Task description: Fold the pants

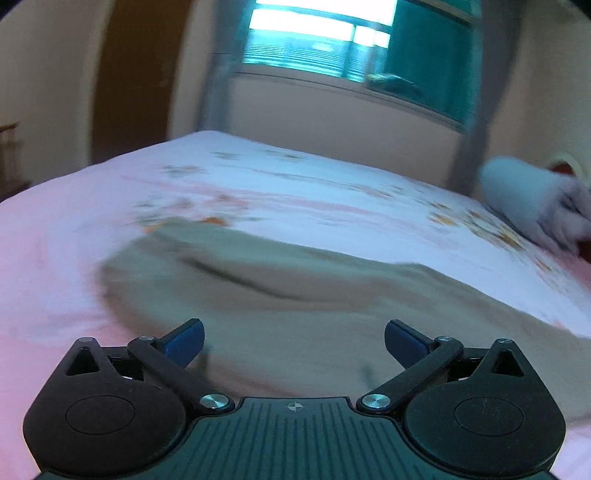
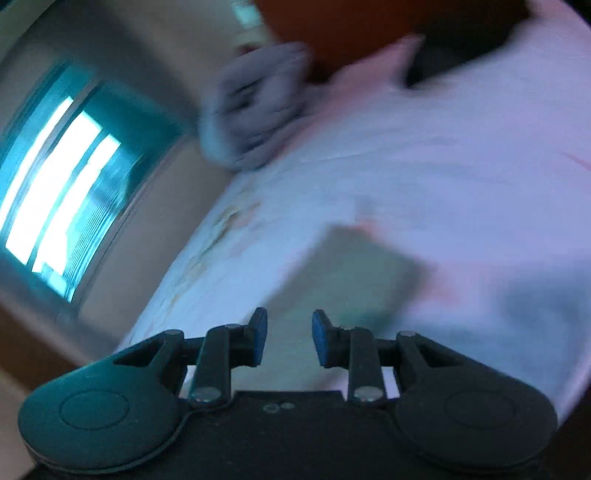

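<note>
Khaki pants (image 1: 280,295) lie spread in a heap on the bed, blurred, with a long crease across them. My left gripper (image 1: 293,343) hangs just above their near part, its blue pads (image 1: 184,341) far apart and nothing between them. In the tilted, blurred right wrist view a squarish end of the pants (image 2: 354,273) lies on the sheet just beyond my right gripper (image 2: 290,338). Its blue pads (image 2: 320,338) stand a short way apart with only sheet and cloth showing behind the gap. It holds nothing.
The bed has a pink and white flowered sheet (image 1: 258,184). A grey-blue bundle of cloth (image 1: 528,199) sits at its far right edge, also seen as a bundle (image 2: 258,107). Beyond the bed are a wall, a bright window (image 1: 317,33) and a dark door (image 1: 136,74).
</note>
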Tool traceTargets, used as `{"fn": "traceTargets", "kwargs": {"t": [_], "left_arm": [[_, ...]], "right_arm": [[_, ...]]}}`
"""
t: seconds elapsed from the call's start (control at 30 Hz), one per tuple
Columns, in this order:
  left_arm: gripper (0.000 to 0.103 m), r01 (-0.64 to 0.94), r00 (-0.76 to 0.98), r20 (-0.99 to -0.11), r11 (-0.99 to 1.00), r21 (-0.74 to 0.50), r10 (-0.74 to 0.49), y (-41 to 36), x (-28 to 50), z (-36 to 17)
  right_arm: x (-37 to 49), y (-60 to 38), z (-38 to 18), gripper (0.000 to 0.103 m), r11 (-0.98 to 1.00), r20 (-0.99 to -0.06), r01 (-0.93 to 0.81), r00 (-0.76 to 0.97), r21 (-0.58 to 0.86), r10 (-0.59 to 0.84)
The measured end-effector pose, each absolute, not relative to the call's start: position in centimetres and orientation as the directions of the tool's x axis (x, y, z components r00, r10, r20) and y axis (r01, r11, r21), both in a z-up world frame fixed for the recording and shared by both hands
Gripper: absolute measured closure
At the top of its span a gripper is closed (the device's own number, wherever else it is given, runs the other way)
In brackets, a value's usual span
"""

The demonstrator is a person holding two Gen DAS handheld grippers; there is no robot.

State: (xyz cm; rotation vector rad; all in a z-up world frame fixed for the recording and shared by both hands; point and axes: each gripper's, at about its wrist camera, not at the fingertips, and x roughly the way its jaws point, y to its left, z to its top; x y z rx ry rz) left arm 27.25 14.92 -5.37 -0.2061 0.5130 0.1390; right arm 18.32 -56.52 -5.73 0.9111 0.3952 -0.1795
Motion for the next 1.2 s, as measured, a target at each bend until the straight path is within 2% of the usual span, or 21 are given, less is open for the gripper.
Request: {"fn": "traceTargets", "kwargs": {"t": [0.07,0.27,0.33,0.43,0.47,0.53,0.63,0.7,0.73,0.8,0.87,0.93,1.03,1.13,1.2], "left_arm": [[0.000,-0.149,0.858,-0.510,0.980,-0.133,0.061,12.6,27.8,-5.4],[0.000,-0.155,0.808,-0.585,0.984,-0.087,0.076,9.7,27.9,-7.1],[0.000,-0.145,0.807,-0.584,0.988,-0.052,0.088,9.3,27.5,-8.0],[0.000,-0.129,0.801,-0.590,0.992,0.003,0.106,8.6,27.5,-8.4],[0.000,-0.130,0.797,-0.594,0.991,0.004,0.107,8.6,27.7,-8.4],[0.000,-0.131,0.790,-0.603,0.991,0.014,0.113,8.7,28.2,-8.7],[0.000,-0.134,0.786,-0.608,0.991,0.013,0.114,8.5,28.7,-8.8],[0.000,-0.134,0.783,-0.611,0.991,0.014,0.115,8.6,28.8,-8.8],[0.000,-0.133,0.781,-0.615,0.991,0.015,0.114,8.7,29.0,-8.9],[0.000,-0.143,0.774,-0.619,0.989,0.031,0.131,8.4,29.1,-8.2],[0.000,-0.151,0.804,-0.578,0.988,0.022,0.136,7.5,28.7,-7.0],[0.000,-0.116,0.846,-0.527,0.993,-0.030,0.083,5.2,28.5,-6.0],[0.000,-0.003,0.868,-0.496,0.998,-0.059,-0.027,-1.6,29.0,-5.2],[0.000,0.059,0.858,-0.510,0.998,-0.023,-0.062,-9.8,29.3,-5.6],[0.000,0.081,0.832,-0.550,0.997,-0.005,-0.071,-14.4,29.5,-6.5]], "right_arm": [[17.6,-58.0,-7.4,0.083,0.528,-0.429,0.364,0.903,0.767,0.000],[18.4,-59.8,-11.5,0.083,0.355,-0.407,0.365,0.912,0.861,0.050],[19.6,-59.6,-12.3,0.083,0.352,-0.393,0.348,0.917,0.869,0.065],[20.3,-59.8,-13.0,0.093,0.358,-0.386,0.338,0.920,0.870,0.072],[20.1,-59.8,-13.1,0.098,0.375,-0.401,0.348,0.913,0.859,0.072],[20.7,-60.0,-12.2,0.101,0.424,-0.437,0.365,0.896,0.829,0.083],[19.6,-60.2,-9.7,0.101,0.464,-0.367,0.297,0.928,0.835,0.066],[19.7,-59.6,-9.7,0.101,0.530,-0.400,0.320,0.915,0.785,0.040],[20.2,-59.8,-11.1,0.102,0.514,-0.458,0.372,0.888,0.773,0.047],[20.2,-60.4,-12.6,0.101,0.426,-0.427,0.359,0.901,0.830,0.074],[20.5,-59.8,-11.6,0.101,0.485,-0.440,0.358,0.896,0.798,0.062],[20.7,-59.7,-11.3,0.100,0.510,-0.454,0.362,0.889,0.780,0.064],[20.6,-60.0,-11.5,0.100,0.482,-0.450,0.362,0.890,0.798,0.075],[20.3,-59.7,-11.9,0.100,0.481,-0.449,0.364,0.891,0.798,0.070],[20.2,-59.8,-11.9,0.101,0.477,-0.449,0.366,0.891,0.799,0.069]]}}
